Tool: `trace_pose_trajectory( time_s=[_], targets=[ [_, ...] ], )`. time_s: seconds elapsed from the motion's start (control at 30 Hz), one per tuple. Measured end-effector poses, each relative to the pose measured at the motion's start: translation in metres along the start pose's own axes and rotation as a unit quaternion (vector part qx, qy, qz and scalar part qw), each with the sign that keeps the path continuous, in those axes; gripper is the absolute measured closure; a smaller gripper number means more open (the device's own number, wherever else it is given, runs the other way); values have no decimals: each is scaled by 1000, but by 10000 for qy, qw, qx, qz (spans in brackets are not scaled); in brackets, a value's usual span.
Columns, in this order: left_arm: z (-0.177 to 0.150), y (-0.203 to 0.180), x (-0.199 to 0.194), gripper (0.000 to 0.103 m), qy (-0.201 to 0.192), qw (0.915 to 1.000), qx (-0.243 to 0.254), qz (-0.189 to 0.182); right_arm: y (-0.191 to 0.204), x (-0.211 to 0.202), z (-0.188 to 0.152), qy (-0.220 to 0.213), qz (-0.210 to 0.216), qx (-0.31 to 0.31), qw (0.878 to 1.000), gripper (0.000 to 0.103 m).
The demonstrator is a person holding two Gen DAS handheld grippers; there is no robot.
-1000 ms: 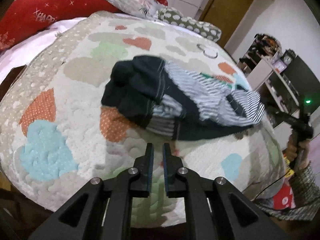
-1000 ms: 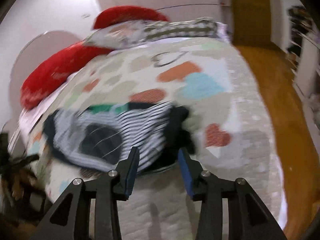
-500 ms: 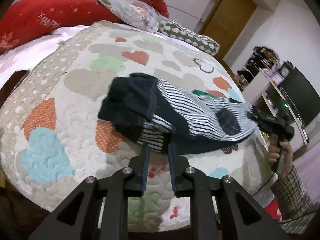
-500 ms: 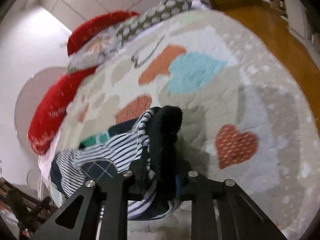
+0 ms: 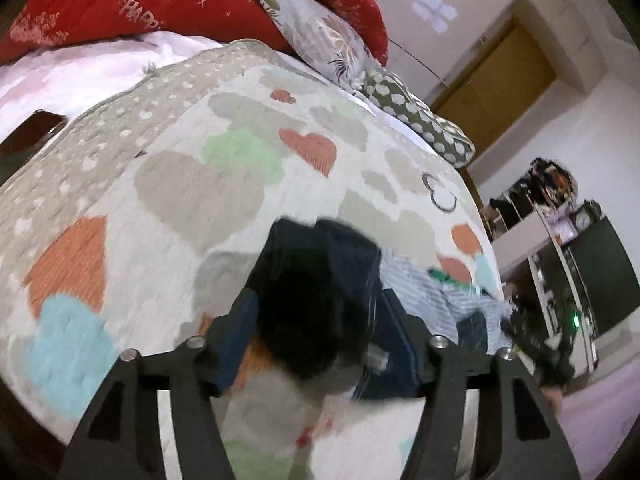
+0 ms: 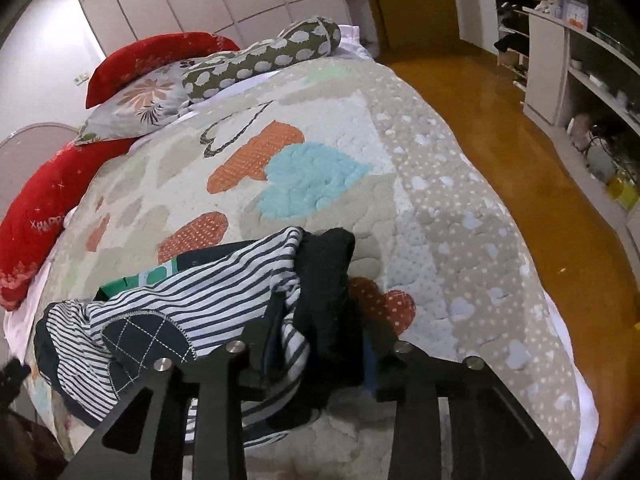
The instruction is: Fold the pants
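Pants (image 5: 320, 320) blurred between just-opened left tongs (image 5: 320, 332), far end hidden.

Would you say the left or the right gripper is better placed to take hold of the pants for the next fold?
Probably the right gripper: the dark end of the pants sits bunched between its fingers in a sharp view. The left gripper straddles the other dark end with jaws spread wide, in a blurred view.

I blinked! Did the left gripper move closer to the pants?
Yes. The left gripper came forward over the quilt; its jaws have just been opening, now around the pants.
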State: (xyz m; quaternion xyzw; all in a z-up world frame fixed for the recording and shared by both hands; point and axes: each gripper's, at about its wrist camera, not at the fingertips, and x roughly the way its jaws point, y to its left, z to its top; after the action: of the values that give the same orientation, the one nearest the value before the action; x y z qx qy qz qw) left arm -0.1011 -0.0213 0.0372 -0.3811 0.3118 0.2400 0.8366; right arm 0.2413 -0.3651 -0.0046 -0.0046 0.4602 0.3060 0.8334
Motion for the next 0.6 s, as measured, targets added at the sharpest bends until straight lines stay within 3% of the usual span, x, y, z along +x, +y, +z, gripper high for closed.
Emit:
trace_pose_trajectory(
  time_s=[0.1, 0.13, 0.2, 0.43, 0.5, 0.6],
  targets=[
    [9, -11, 20, 40, 90, 9999, 110, 63, -2, -13, -1, -176, -35, 38, 9998, 66],
    [10, -15, 28, 56, 157, 9995, 194, 183, -3, -17, -1, -245, -53, 44, 9997, 66],
    [9, -21, 37, 97, 325, 9977, 355, 476, -6, -35, -2, -490, -198, 46, 9986, 66],
    [-13, 0, 12, 98, 388, 9963, -66, 770, -11, -76, -6, -999, -457, 38, 9939, 66],
    [-21, 15, 22, 98, 573, 9924, -164, 1080, -6, -82, -9, -1124, -383, 43, 9929, 66],
    [-26, 25, 27, 96, 691, 9911, -285, 1099, 10, -83, -9, -1180, -169, -8, 9929, 66]
  ],
)
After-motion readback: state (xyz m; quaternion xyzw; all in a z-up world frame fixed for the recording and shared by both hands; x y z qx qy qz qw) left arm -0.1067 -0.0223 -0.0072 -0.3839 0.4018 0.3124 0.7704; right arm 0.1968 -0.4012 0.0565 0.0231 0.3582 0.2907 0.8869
